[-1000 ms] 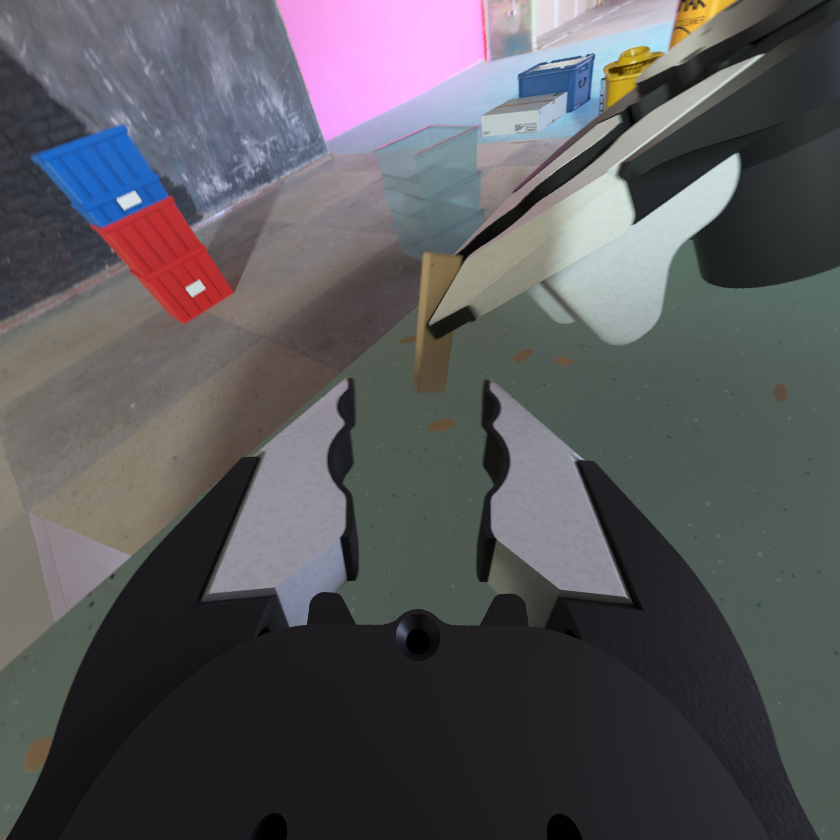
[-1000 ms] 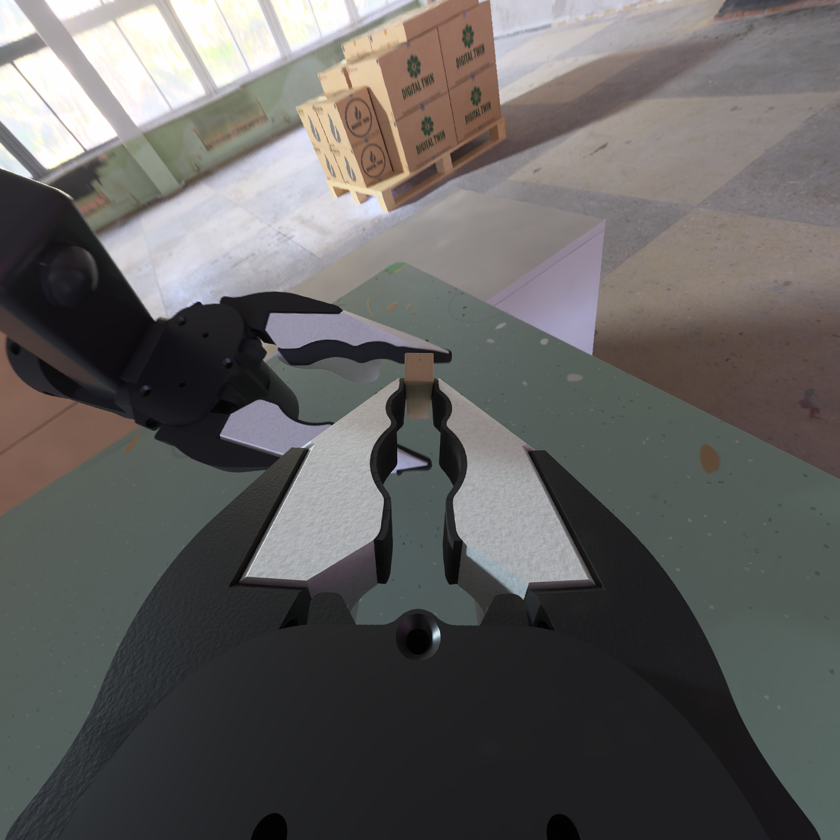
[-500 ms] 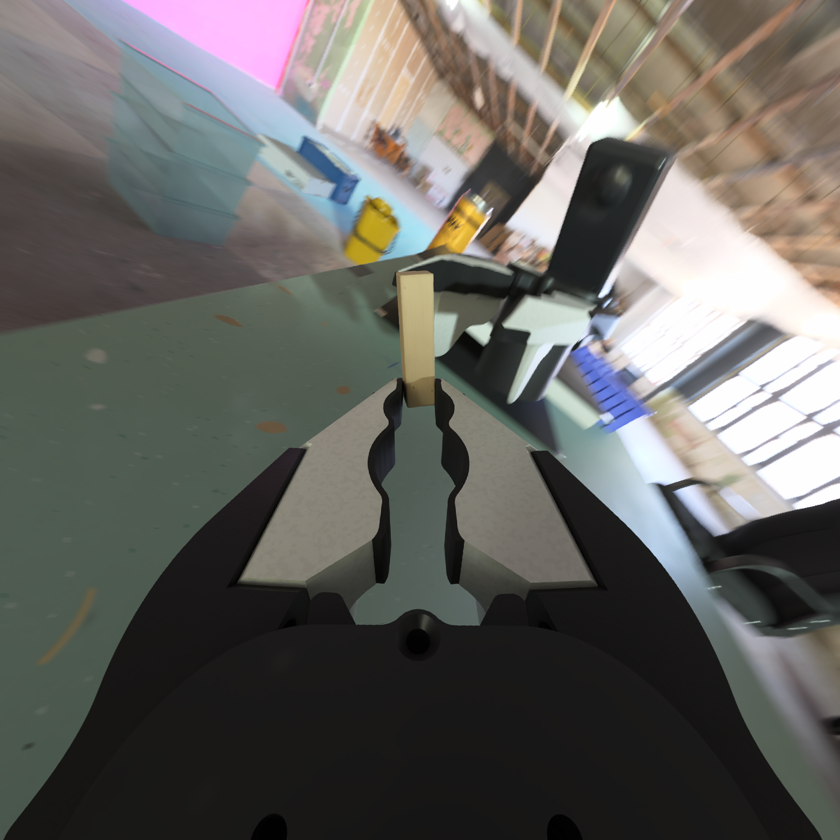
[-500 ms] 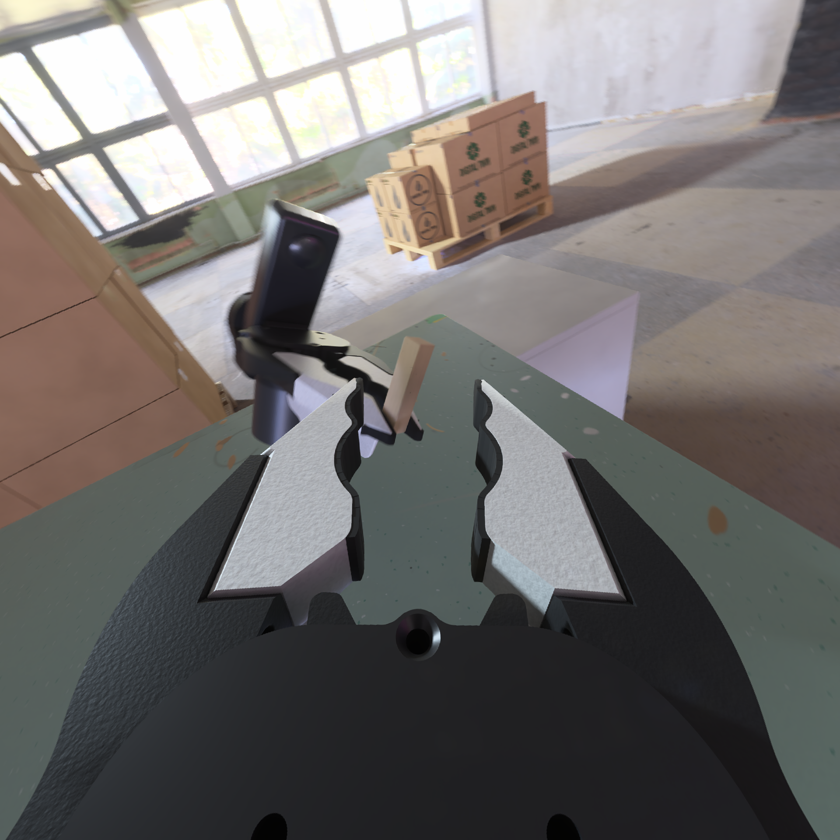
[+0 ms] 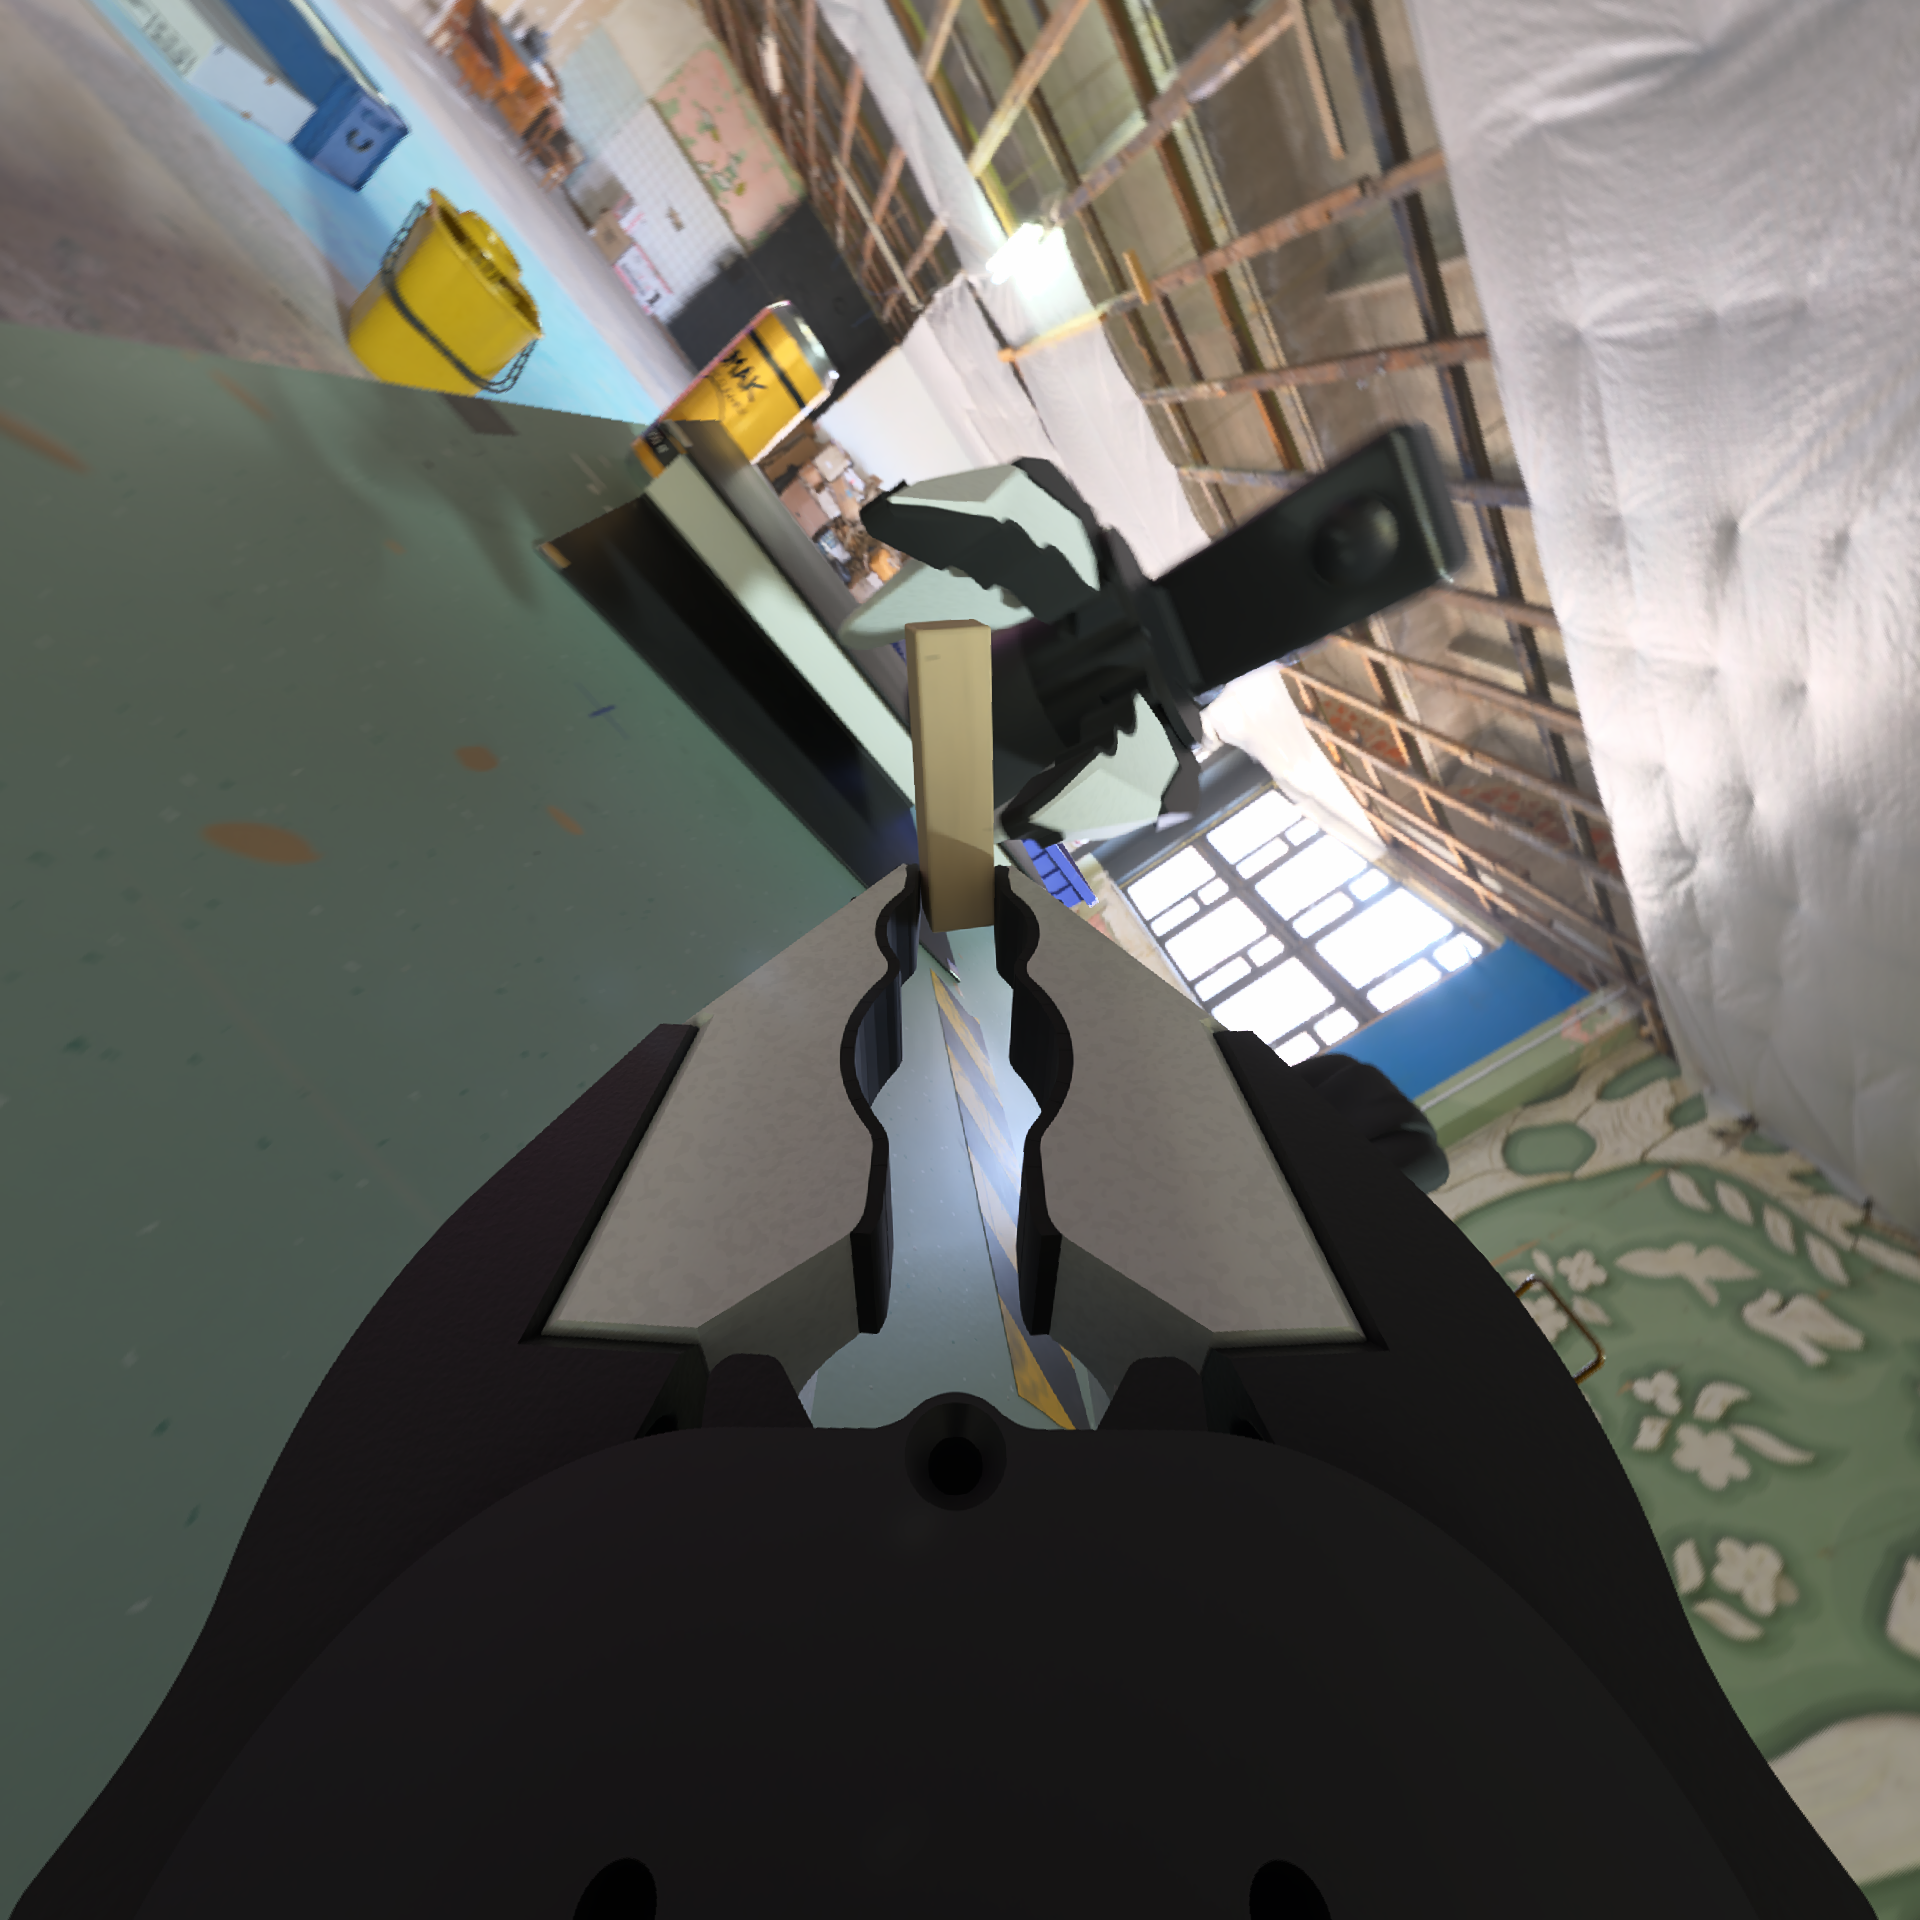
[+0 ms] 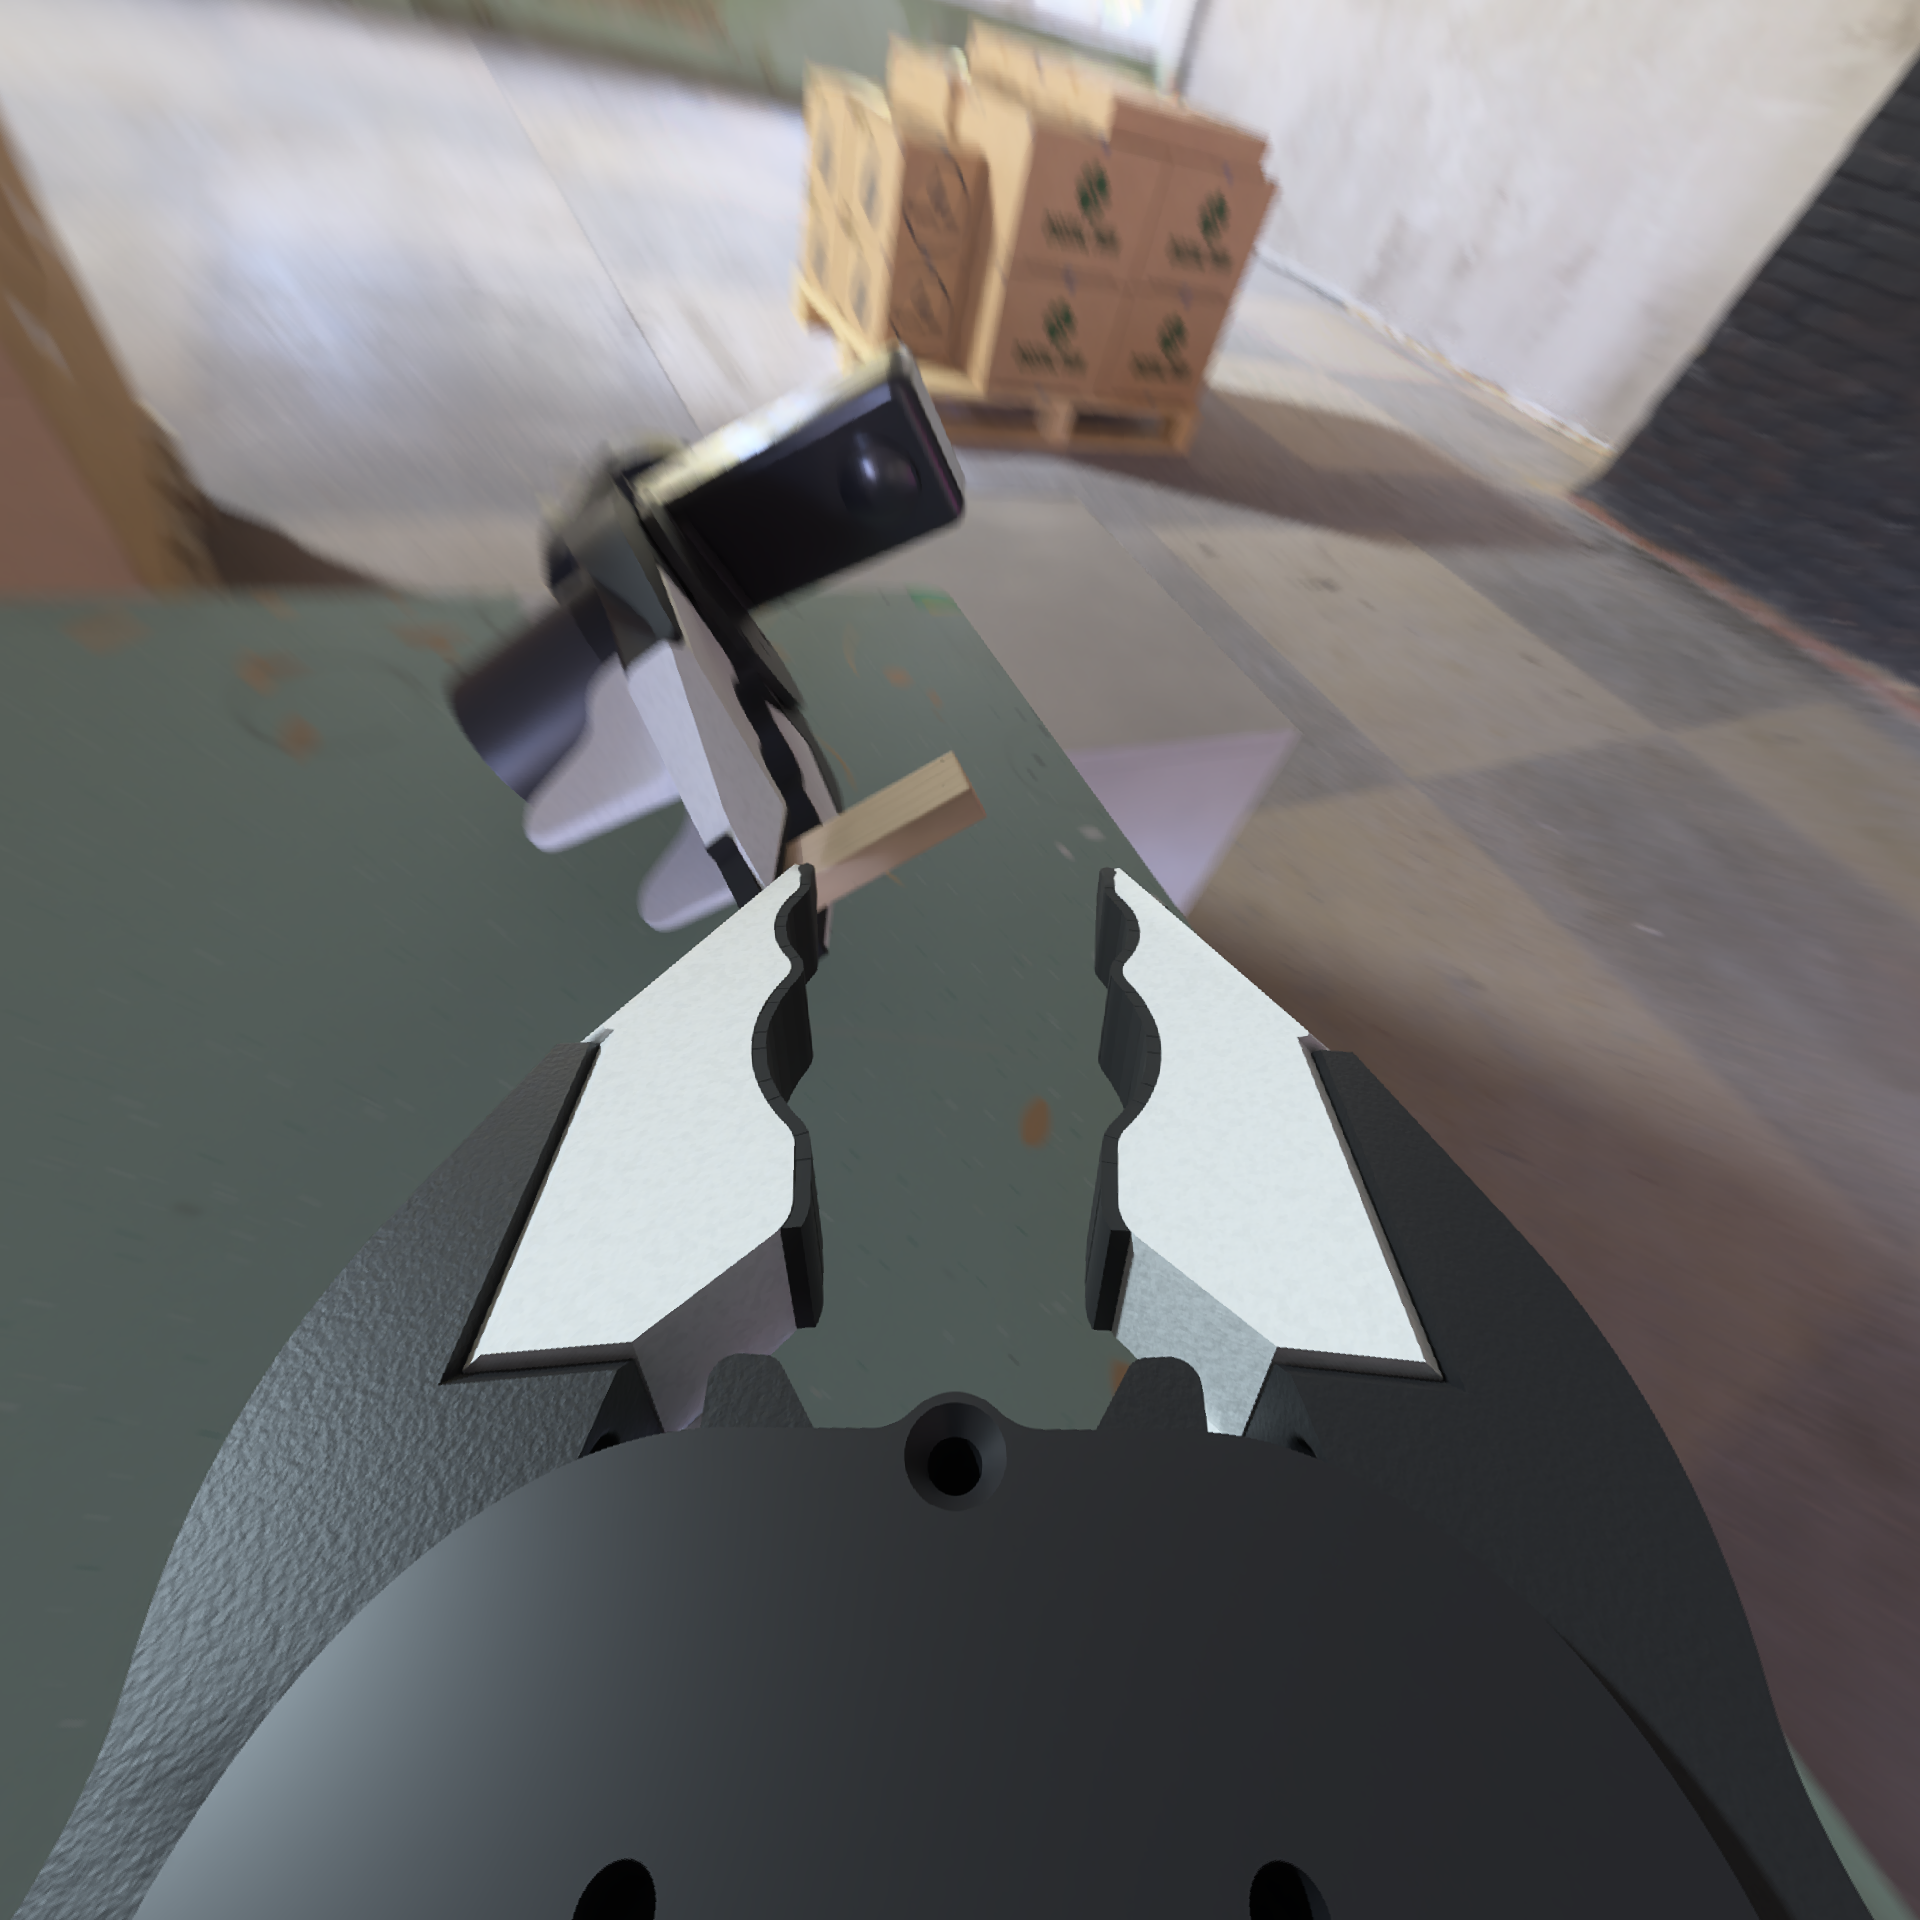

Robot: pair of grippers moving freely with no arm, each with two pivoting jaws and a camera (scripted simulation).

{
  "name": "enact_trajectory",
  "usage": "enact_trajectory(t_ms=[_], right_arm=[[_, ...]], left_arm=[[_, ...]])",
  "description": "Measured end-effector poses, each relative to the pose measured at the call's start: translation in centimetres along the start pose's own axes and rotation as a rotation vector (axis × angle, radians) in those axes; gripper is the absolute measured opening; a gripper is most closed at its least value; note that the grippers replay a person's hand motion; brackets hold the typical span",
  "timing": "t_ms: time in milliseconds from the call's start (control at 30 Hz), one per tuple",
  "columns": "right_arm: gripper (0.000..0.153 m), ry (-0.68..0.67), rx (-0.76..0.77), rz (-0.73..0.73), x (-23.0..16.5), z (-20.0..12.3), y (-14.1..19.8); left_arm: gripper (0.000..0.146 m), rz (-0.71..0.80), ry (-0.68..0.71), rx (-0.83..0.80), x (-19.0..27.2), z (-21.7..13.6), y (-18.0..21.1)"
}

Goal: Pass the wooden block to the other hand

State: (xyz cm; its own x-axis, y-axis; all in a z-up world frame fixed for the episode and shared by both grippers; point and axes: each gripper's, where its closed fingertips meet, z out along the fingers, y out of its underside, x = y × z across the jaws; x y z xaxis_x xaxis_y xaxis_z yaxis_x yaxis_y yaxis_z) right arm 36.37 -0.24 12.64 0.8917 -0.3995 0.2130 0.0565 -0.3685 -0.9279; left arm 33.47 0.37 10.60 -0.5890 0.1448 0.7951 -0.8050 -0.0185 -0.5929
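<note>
My left gripper [image 5: 956, 894] is shut on one end of the wooden block [image 5: 951, 758], a slim pale stick that juts forward from the fingertips above the green table [image 5: 260, 987]. My right gripper [image 6: 951, 894] is open and empty. In the right wrist view the block [image 6: 894, 821] sticks out to the right of the left gripper [image 6: 769, 821], just beyond my open left fingertip. In the left wrist view the right gripper [image 5: 997, 665] hangs open behind the block's far end.
The table's edge [image 5: 727, 665] runs just past the block. On the floor beyond stand a yellow bucket [image 5: 447, 301], a yellow drum [image 5: 748, 384], a blue crate [image 5: 348, 125] and a pallet of cardboard boxes [image 6: 1039, 249]. A pale cabinet [image 6: 1184, 790] stands beside the table.
One second ago the right gripper held the block and the left was open. The left has since shut on it and the right let go. Both have since rolled and drawn apart a little.
</note>
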Motion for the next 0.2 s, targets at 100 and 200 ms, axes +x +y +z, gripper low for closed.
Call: enact_trajectory(t_ms=[100, 200], right_arm=[[0.048, 0.099, -0.130, -0.147, 0.3, 0.8, 1.8], [0.042, 0.121, -0.143, -0.134, 0.4, 1.3, 2.1]], left_arm=[[0.013, -0.054, -0.040, -0.003, -1.3, -0.1, 0.2], [0.013, -0.032, -0.041, -0.003, -1.1, 0.0, 0.2]])
